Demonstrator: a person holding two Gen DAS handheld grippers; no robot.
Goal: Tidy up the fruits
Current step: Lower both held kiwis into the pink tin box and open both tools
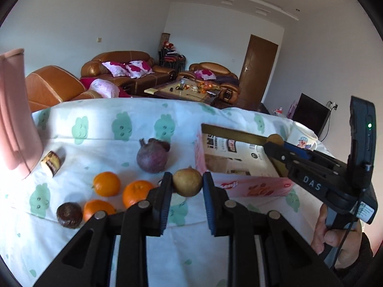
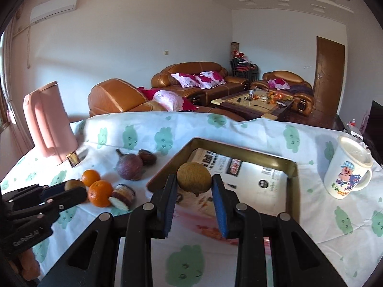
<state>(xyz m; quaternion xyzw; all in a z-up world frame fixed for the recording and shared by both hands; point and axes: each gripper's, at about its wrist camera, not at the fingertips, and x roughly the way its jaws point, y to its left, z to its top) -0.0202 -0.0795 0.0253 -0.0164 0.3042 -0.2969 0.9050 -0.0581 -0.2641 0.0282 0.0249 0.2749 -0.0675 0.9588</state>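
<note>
pink jug (image 2: 49, 122) w/ oranges (image 2: 100, 193), mug (image 2: 348, 170) by box (image 2: 290, 167)

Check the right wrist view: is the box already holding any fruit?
No: the box shows only its printed paper lining, and the one round fruit near it sits clamped between the right gripper fingers.

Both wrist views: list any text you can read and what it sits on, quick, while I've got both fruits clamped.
"DAS": white letters on the right gripper body, left wrist view.
Maker's name on the left gripper body: too blurred to read surely.
Green lettering under the cartoon on the mug: unclear.
Print lining the box: too small, distorted.
Small wrapped packet label: unreadable.
</note>
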